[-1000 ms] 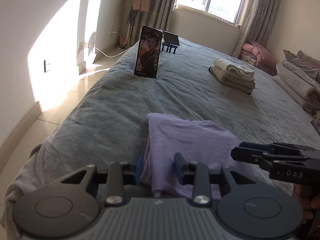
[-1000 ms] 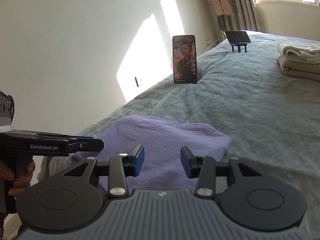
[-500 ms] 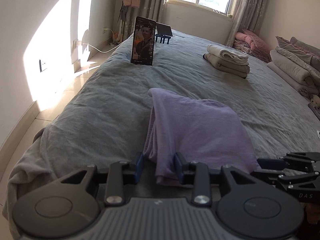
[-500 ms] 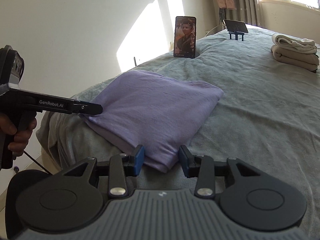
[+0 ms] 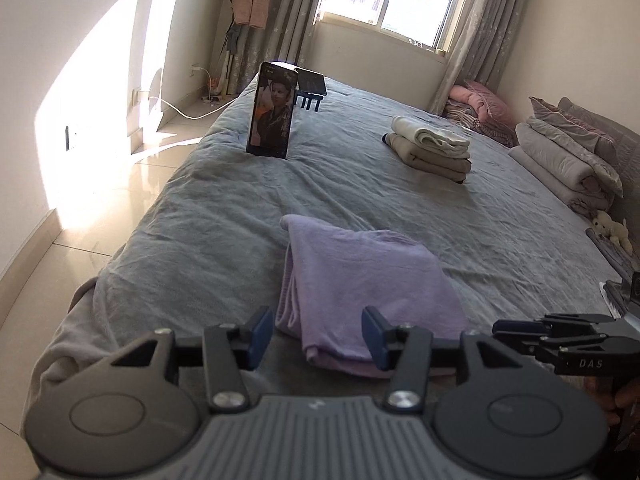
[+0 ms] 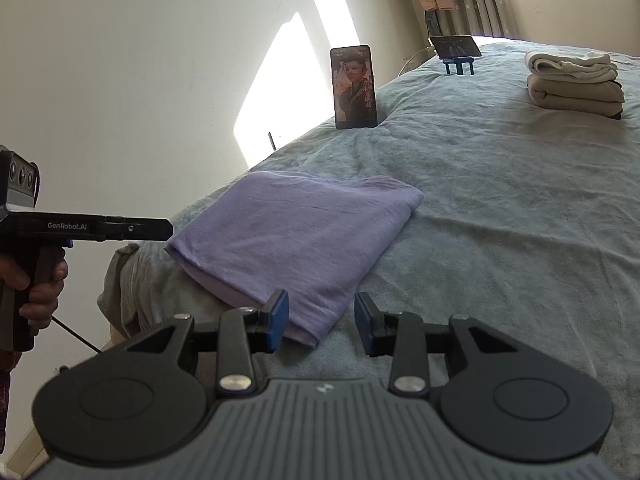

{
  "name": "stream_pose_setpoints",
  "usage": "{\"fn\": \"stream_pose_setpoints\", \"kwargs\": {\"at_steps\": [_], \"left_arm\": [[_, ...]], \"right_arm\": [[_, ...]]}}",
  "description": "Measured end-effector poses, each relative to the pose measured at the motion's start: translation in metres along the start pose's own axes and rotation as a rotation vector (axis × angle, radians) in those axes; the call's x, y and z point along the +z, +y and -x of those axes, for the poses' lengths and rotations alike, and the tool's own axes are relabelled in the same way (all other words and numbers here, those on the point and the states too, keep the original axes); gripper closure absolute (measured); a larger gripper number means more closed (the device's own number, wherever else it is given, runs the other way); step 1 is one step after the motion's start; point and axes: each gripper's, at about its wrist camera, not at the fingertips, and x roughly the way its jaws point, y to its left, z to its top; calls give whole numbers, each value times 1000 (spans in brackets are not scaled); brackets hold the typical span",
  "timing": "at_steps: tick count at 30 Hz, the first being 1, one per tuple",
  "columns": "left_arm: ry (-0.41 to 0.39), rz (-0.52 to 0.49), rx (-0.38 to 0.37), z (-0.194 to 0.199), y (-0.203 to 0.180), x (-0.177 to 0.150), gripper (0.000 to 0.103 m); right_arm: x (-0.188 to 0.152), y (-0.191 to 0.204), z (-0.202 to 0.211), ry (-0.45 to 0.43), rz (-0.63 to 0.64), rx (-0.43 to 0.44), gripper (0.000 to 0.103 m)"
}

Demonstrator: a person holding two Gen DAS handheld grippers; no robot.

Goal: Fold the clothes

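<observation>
left wrist view: sunlight falls on the wall at far left. a phone stands upright on the grey bedspread, and a small blue stand sits just behind it. the left gripper has its jaws spread, nothing between them. the folded purple garment lies flat on the bedspread near the near edge, just beyond the blue pads. a stack of folded beige clothes rests far right, rolled bedding beyond it. right wrist view: the right gripper is also spread and empty, at the garment's near corner. a hand grips the left tool's handle.
</observation>
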Motion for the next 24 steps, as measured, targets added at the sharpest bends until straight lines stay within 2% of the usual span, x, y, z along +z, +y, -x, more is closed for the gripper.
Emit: {"fn": "stream_pose_setpoints", "kwargs": {"at_steps": [8,14,19,20,22,24], "left_arm": [[-64,-98,-76,-37,-24,28,52],[-28,-144,-84,-80,-23,32,52],[6,-110,-44,-67,-1,20,52],[13,-103,-36,-65,4,18,52],[26,-90,-20,-60,13,13,47],[38,-74,-8,-54,22,9,46]], "right_arm": [[33,11,-34,-59,68,5,64],[37,5,-68,-20,64,-37,64],[22,-9,-60,0,64,-61,63],[20,-12,-55,7,58,-65,59],[16,-20,-46,24,32,-68,58],[14,-29,-36,30,-8,-56,58]]}}
